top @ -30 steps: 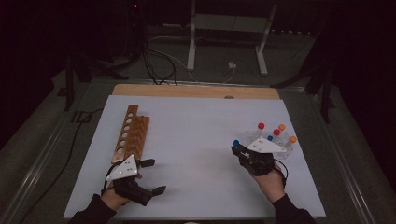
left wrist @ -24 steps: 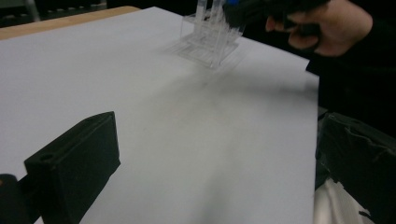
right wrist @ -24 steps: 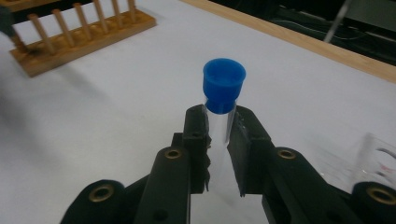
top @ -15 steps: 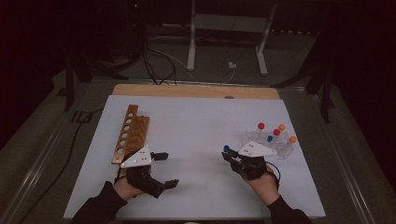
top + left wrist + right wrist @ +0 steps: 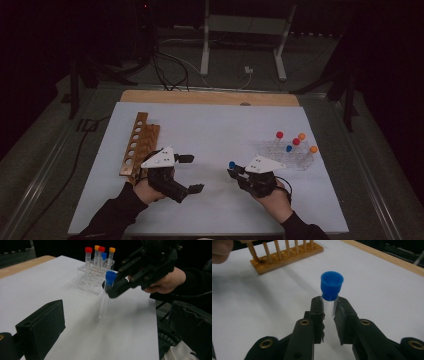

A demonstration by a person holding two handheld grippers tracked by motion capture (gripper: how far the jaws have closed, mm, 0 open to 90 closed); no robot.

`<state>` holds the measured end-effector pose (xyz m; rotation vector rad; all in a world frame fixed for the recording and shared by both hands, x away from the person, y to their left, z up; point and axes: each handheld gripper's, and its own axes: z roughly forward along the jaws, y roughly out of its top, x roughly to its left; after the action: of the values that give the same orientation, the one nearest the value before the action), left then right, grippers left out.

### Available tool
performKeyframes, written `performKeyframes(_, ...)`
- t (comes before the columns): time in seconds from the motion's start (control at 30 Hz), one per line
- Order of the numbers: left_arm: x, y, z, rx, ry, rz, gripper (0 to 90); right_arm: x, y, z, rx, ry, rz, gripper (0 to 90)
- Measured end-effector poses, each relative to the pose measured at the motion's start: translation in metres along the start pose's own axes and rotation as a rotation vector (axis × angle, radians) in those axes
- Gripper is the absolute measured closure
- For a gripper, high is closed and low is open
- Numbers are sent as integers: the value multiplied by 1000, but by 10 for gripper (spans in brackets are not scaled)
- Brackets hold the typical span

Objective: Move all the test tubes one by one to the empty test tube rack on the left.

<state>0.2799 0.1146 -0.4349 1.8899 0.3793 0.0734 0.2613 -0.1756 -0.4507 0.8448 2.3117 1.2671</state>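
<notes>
Two hand-held grippers working over the white counter.
Right hand-held gripper is clamping a blue-capped tube upright above the counter; left hand-held gripper is gaping empty, between the wooden rack and the clear rack.

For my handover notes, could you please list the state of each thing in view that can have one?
Right gripper: shut on the blue-capped tube.
Blue-capped tube: capped, held upright above the table.
Left gripper: open, holding nothing.
Clear rack: holds five capped tubes, upright.
Wooden rack: holes look empty.
</notes>
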Motion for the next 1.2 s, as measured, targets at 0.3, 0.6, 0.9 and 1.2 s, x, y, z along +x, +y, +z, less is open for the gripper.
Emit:
performKeyframes(0.3,2,9,19,-4,-22,11,73,6,3,2,-2,29,-11,771)
performKeyframes(0.6,0,18,35,1,-18,24,212,10,4,3,3,43,-18,771)
performKeyframes(0.9,-1,23,49,6,13,64,405,11,5,3,3,49,-22,771)
performKeyframes(1.2,-3,24,61,35,6,90,600,11,4,3,1,52,-20,771)
